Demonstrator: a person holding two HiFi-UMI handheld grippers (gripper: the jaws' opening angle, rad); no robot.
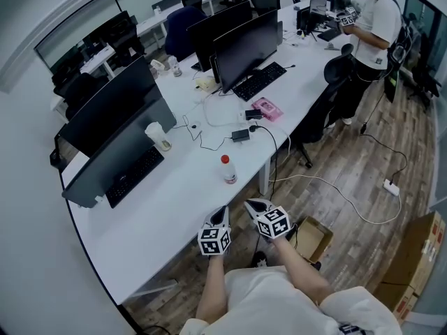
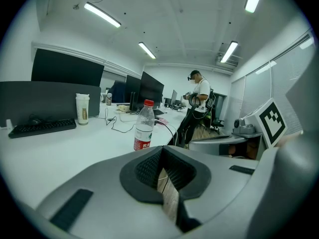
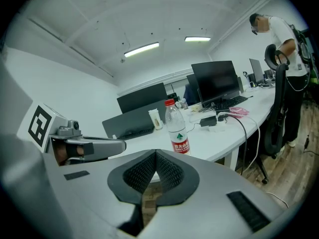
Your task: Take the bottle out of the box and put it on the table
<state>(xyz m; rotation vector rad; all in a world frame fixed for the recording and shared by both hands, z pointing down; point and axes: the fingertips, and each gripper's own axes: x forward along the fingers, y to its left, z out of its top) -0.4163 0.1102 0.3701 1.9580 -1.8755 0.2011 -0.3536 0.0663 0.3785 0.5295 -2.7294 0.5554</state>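
Note:
A clear water bottle [image 1: 228,169] with a red cap and red label stands upright on the white table [image 1: 174,208], near its front edge. It also shows ahead of the jaws in the left gripper view, where the bottle [image 2: 143,128] stands just left of centre, and in the right gripper view as the bottle [image 3: 177,128]. My left gripper [image 1: 222,215] and right gripper [image 1: 253,204] hover side by side at the table's edge, short of the bottle. Both are shut with nothing between the jaws. An open cardboard box [image 1: 313,237] sits on the floor beside my right arm.
Monitors [image 1: 119,128], keyboards [image 1: 133,175], a paper cup [image 1: 158,137], cables and a pink item [image 1: 266,108] lie further along the table. An office chair [image 1: 328,93] and a standing person [image 1: 374,26] are at the far right. A power strip [image 1: 391,185] and a larger carton [image 1: 419,257] lie on the wooden floor.

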